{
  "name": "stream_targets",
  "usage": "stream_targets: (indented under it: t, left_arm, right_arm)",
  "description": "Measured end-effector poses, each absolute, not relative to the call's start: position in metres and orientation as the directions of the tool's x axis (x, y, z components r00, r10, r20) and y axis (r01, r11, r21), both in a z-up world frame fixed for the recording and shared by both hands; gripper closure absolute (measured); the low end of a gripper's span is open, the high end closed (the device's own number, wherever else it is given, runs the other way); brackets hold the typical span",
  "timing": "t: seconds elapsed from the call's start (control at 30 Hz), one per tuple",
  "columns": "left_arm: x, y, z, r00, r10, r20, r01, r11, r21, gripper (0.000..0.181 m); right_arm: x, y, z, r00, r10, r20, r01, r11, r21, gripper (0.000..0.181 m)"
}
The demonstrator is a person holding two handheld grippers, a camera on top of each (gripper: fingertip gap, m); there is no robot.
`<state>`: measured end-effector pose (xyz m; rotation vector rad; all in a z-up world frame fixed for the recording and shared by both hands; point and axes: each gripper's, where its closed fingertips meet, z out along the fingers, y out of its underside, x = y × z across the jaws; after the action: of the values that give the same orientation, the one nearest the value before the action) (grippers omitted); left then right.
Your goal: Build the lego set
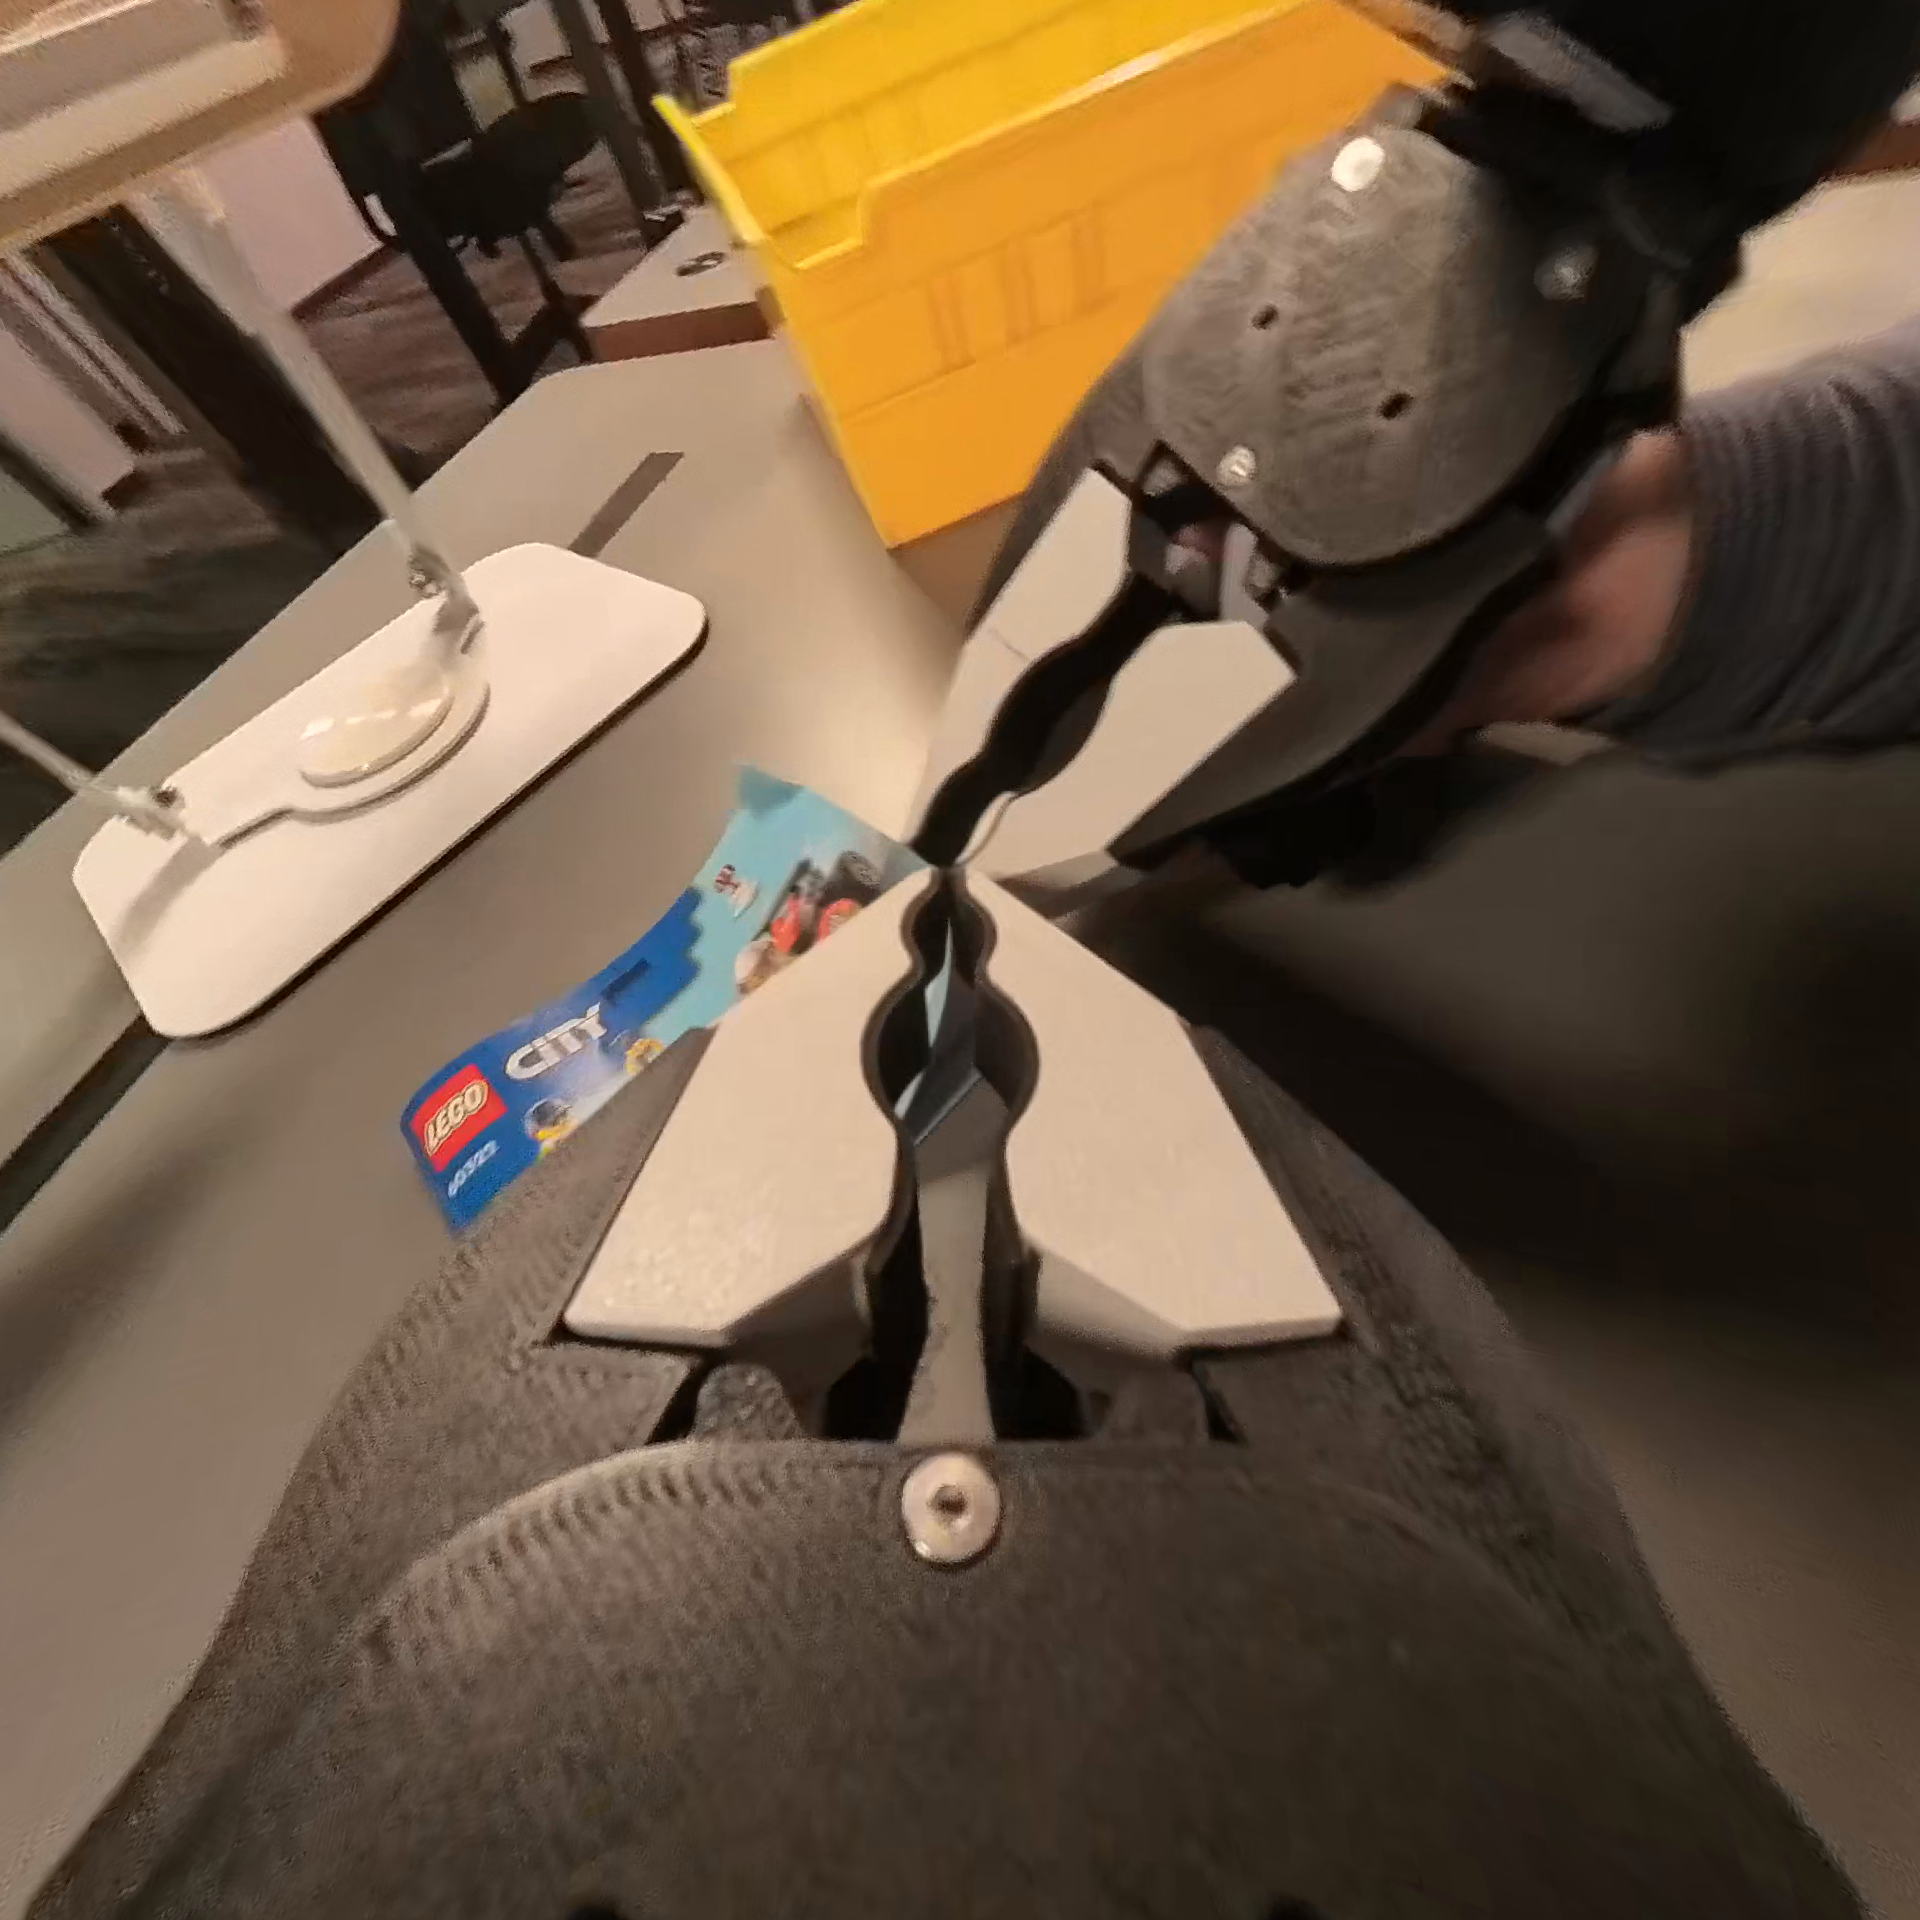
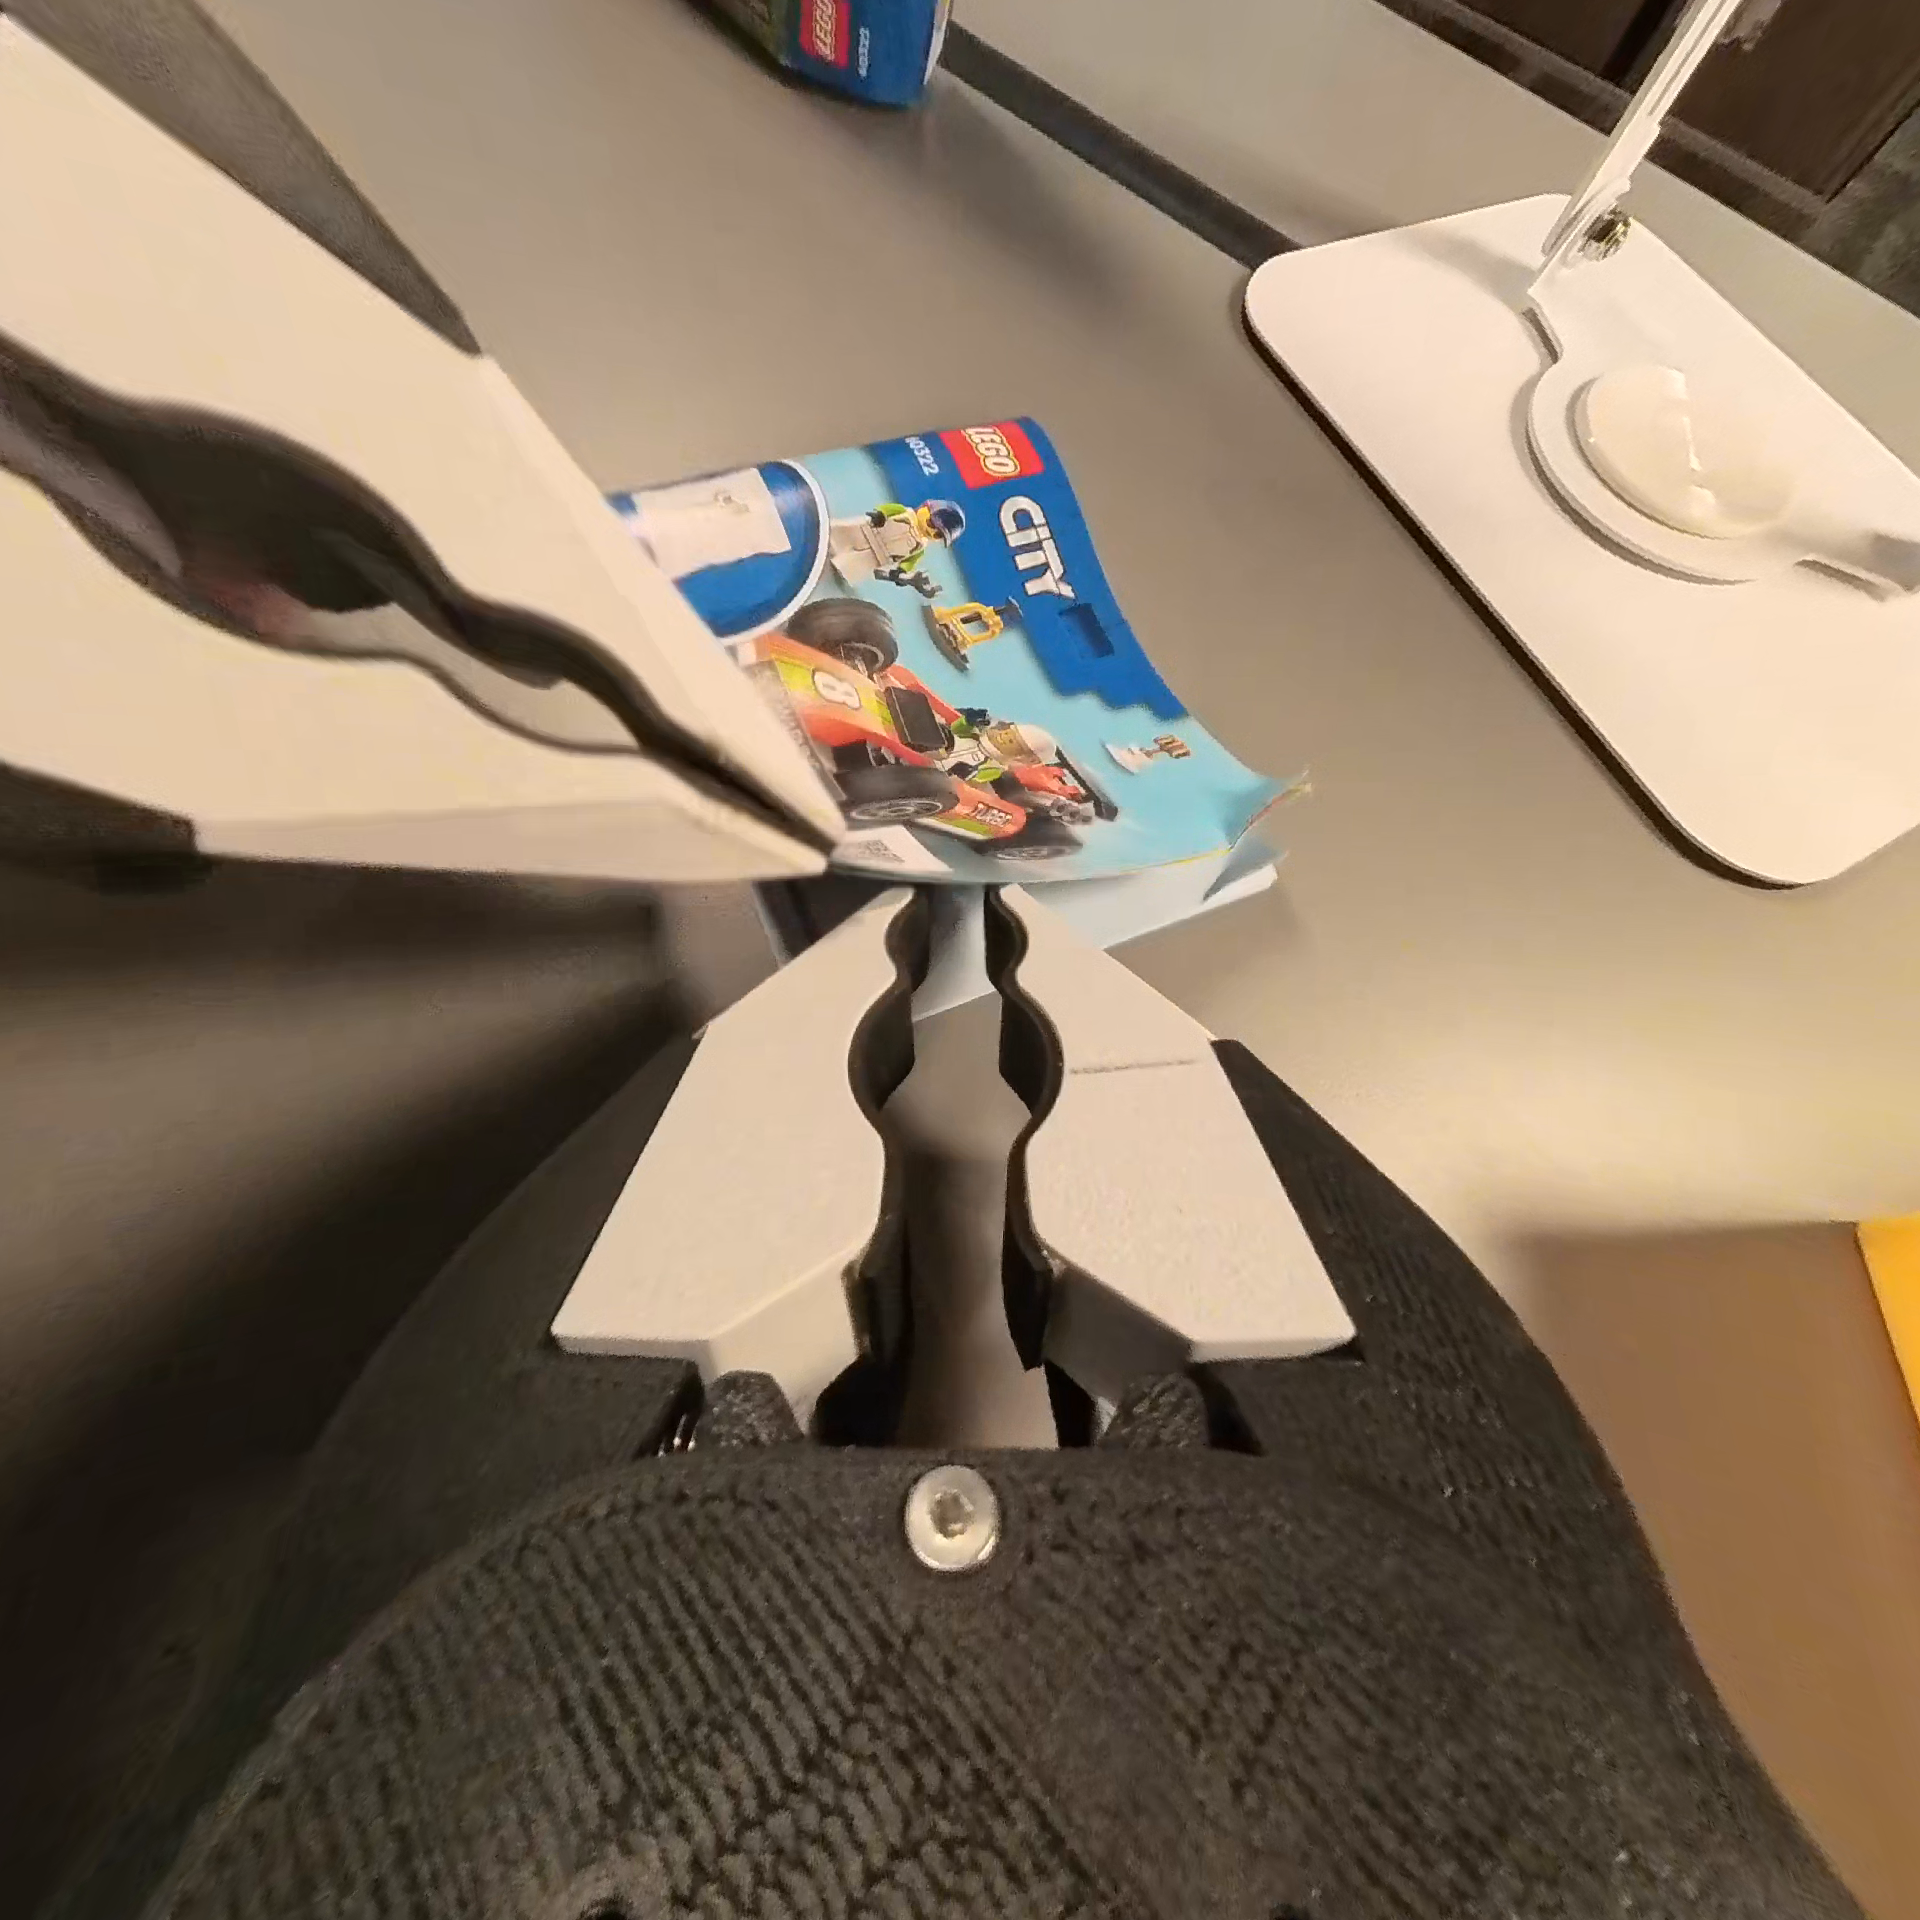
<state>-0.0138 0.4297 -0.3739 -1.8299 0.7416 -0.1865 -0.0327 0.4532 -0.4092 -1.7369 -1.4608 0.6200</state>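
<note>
Both tongs meet at one edge of the Lego instruction booklet, held just above the grey worktop.

The left tongs are pressed together on the booklet, whose pages show between the fingers; in the right wrist view they pinch its near-left corner. The right tongs stand slightly spread at the booklet's near edge, with pale pages in the gap; whether they grip cannot be told. The cover curls upward toward its far side. A white stand base lies to the right, a yellow bin sits on the worktop, and a blue Lego box rests at the far edge.
</note>
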Motion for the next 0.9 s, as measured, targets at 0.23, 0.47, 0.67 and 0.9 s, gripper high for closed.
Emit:
stream_targets:
  t: [0.23, 0.47, 0.67, 0.9]
  left_arm:
    - [-0.046, 0.436, -0.347, 0.877, -0.440, 0.193, 0.068, -0.283, -0.957, 0.181]
    - [-0.117, 0.432, -0.334, 0.933, -0.136, 0.334, 0.310, -0.171, -0.935, 0.181]
    - [-0.181, 0.402, -0.341, 0.969, 0.178, 0.174, 0.207, -0.192, -0.959, 0.181]
    - [-0.224, 0.379, -0.373, 0.937, 0.341, -0.077, 0.077, -0.417, -0.906, 0.181]
  right_arm:
    - [-0.033, 0.452, -0.410, 0.219, 0.966, 0.140, 0.603, -0.021, -0.798, 0.166]
    - [-0.034, 0.449, -0.412, 0.201, 0.963, 0.178, 0.622, 0.014, -0.783, 0.162]
    - [-0.034, 0.449, -0.413, 0.205, 0.963, 0.172, 0.623, 0.008, -0.783, 0.161]
    - [-0.034, 0.449, -0.413, 0.202, 0.964, 0.175, 0.627, 0.010, -0.779, 0.161]
